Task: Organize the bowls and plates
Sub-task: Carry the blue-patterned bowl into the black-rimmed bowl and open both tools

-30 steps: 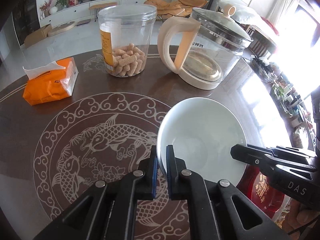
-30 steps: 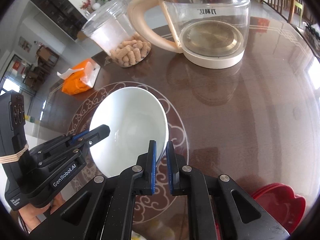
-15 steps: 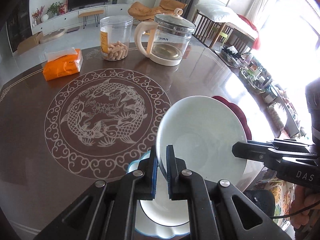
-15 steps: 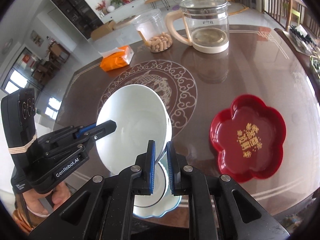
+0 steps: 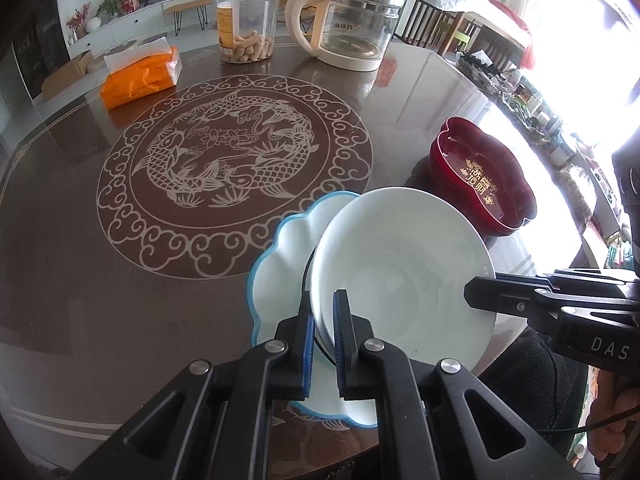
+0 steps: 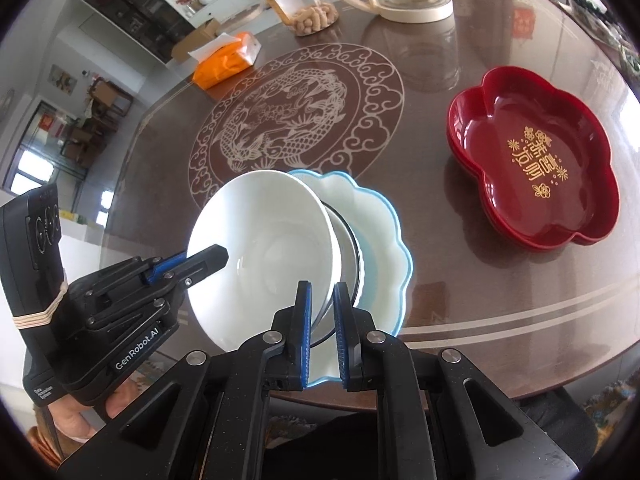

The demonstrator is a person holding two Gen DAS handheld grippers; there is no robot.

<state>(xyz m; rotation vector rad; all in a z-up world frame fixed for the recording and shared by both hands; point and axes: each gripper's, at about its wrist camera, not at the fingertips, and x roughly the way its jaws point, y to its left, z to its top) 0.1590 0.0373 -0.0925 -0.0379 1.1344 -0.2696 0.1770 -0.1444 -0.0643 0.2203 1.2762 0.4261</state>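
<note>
A white bowl [image 5: 404, 276] [image 6: 264, 256] hangs tilted between both grippers, just above a scalloped plate with a blue rim [image 5: 280, 256] [image 6: 380, 232] near the table's front edge. My left gripper [image 5: 322, 332] is shut on the bowl's left rim, and it also shows in the right wrist view [image 6: 216, 258]. My right gripper [image 6: 322, 320] is shut on the opposite rim; the left wrist view catches it at the right [image 5: 474, 294]. A smaller bowl with a dark rim [image 6: 350, 248] sits on the plate, mostly hidden under the white bowl.
A red flower-shaped dish [image 5: 484, 176] [image 6: 532, 160] lies to the right on the brown round table [image 5: 120, 280]. At the far side stand a glass kettle [image 5: 352, 28], a clear jar of snacks [image 5: 248, 24] and an orange tissue pack [image 5: 140, 76].
Both grippers have carried the white bowl back from near the kettle and jar to the table's front edge. The blue-rimmed plate and red dish have come into view beneath it.
</note>
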